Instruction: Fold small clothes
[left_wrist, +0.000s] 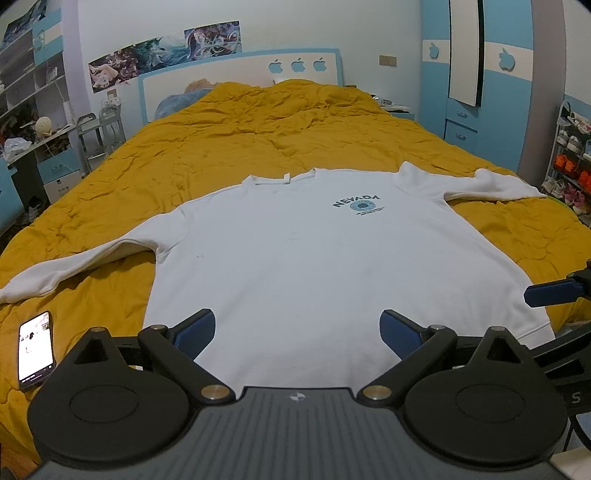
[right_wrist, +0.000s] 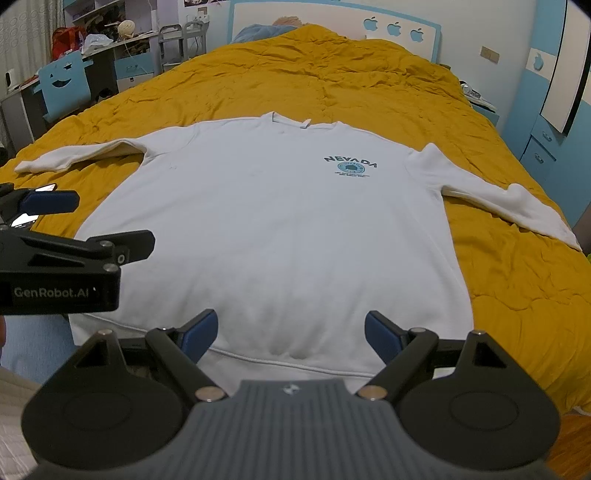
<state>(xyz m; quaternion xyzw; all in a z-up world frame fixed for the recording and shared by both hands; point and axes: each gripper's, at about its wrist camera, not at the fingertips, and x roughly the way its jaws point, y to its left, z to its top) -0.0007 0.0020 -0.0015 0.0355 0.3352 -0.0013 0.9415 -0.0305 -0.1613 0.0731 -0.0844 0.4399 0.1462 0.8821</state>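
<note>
A white long-sleeved sweatshirt (left_wrist: 295, 251) with a "NEVADA" print lies flat and face up on the yellow quilt, sleeves spread to both sides; it also shows in the right wrist view (right_wrist: 273, 221). My left gripper (left_wrist: 297, 332) is open and empty, hovering over the shirt's hem. My right gripper (right_wrist: 291, 334) is open and empty, over the hem further right. The right gripper's finger shows at the right edge of the left wrist view (left_wrist: 554, 291). The left gripper shows at the left of the right wrist view (right_wrist: 74, 254).
The yellow quilt (left_wrist: 258, 140) covers a large bed. A phone (left_wrist: 35, 350) with its screen lit lies on the quilt left of the hem. A desk and shelves (left_wrist: 33, 122) stand left of the bed, blue wardrobes (left_wrist: 476, 81) and a shoe rack (left_wrist: 569, 162) on the right.
</note>
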